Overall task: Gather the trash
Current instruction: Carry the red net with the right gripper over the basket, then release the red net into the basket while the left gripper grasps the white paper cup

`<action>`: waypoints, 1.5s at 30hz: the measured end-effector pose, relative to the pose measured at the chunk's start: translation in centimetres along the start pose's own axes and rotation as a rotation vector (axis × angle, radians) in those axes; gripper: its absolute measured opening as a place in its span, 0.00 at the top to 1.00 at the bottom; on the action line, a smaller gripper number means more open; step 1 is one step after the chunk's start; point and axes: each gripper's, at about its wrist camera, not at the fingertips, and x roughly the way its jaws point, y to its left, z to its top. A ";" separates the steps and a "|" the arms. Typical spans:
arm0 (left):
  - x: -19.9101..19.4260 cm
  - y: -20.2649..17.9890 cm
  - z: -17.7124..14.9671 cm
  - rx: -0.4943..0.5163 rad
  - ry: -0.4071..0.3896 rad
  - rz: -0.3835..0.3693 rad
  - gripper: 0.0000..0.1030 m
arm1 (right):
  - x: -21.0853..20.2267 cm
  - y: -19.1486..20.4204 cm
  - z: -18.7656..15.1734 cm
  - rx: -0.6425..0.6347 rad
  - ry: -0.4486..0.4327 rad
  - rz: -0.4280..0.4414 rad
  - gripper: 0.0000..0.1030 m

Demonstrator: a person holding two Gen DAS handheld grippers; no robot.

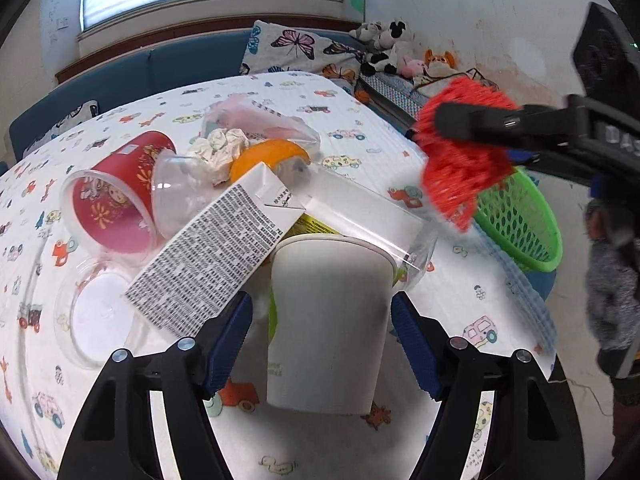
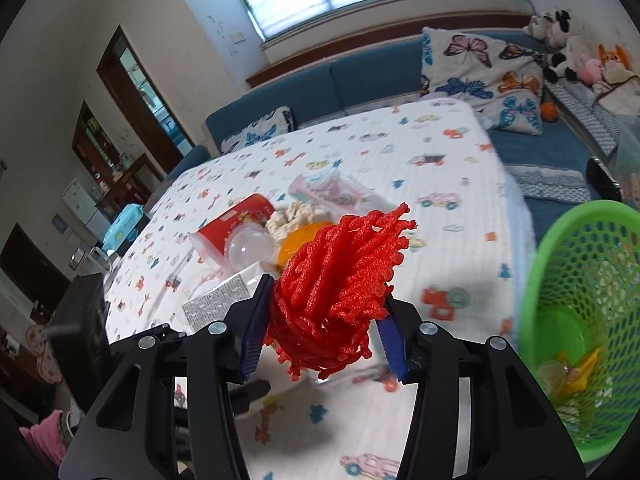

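My right gripper (image 2: 322, 334) is shut on a red foam net (image 2: 340, 280) and holds it above the table, left of the green basket (image 2: 580, 320). The net also shows in the left wrist view (image 1: 460, 160), by the basket (image 1: 520, 220). My left gripper (image 1: 320, 344) is open around a white paper cup (image 1: 328, 320) lying on the table; its fingertips (image 1: 230, 340) stand a little off the cup's sides. Behind the cup lies a trash pile: a white carton (image 1: 224, 248), a red cup (image 1: 116, 204), crumpled paper (image 1: 220, 152), an orange peel (image 1: 268, 156).
The table carries a white cloth (image 1: 360, 120) printed with cars. A clear lid (image 1: 96, 320) lies left of the carton. The basket holds some yellow and green scraps (image 2: 568, 368). A blue sofa (image 2: 360, 76) with butterfly cushions and soft toys stands behind the table.
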 end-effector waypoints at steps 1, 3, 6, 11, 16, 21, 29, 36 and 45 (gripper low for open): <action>0.3 -0.1 0.1 0.004 0.005 0.001 0.32 | -0.4 -0.3 -0.1 0.003 -0.005 -0.007 0.51; 0.6 -0.3 0.2 0.011 0.013 0.003 0.32 | -1.2 -0.9 -0.3 0.013 -0.014 -0.023 0.51; 1.1 -0.4 0.4 0.016 0.019 0.005 0.32 | -2.3 -2.0 -0.7 0.026 -0.023 -0.056 0.51; 1.7 -0.4 0.7 0.026 0.026 0.007 0.32 | -3.8 -4.1 -1.6 0.063 -0.030 -0.105 0.51; 1.8 -0.8 0.6 0.039 0.024 0.007 0.36 | -4.9 -6.1 -2.4 0.099 -0.038 -0.143 0.51; 1.1 -0.9 0.3 0.043 0.014 0.007 0.39 | -5.8 -7.8 -3.0 0.125 -0.042 -0.184 0.51; -1.9 -1.3 -0.2 0.070 -0.017 0.000 0.40 | -7.5 -11.0 -4.0 0.162 -0.049 -0.270 0.50; -4.4 -2.4 0.8 0.081 -0.064 -0.030 0.40 | -8.6 -14.3 -4.7 0.196 -0.043 -0.366 0.48; -4.9 -5.2 3.7 0.114 -0.100 -0.093 0.40 | -9.1 -17.7 -5.8 0.244 -0.038 -0.449 0.39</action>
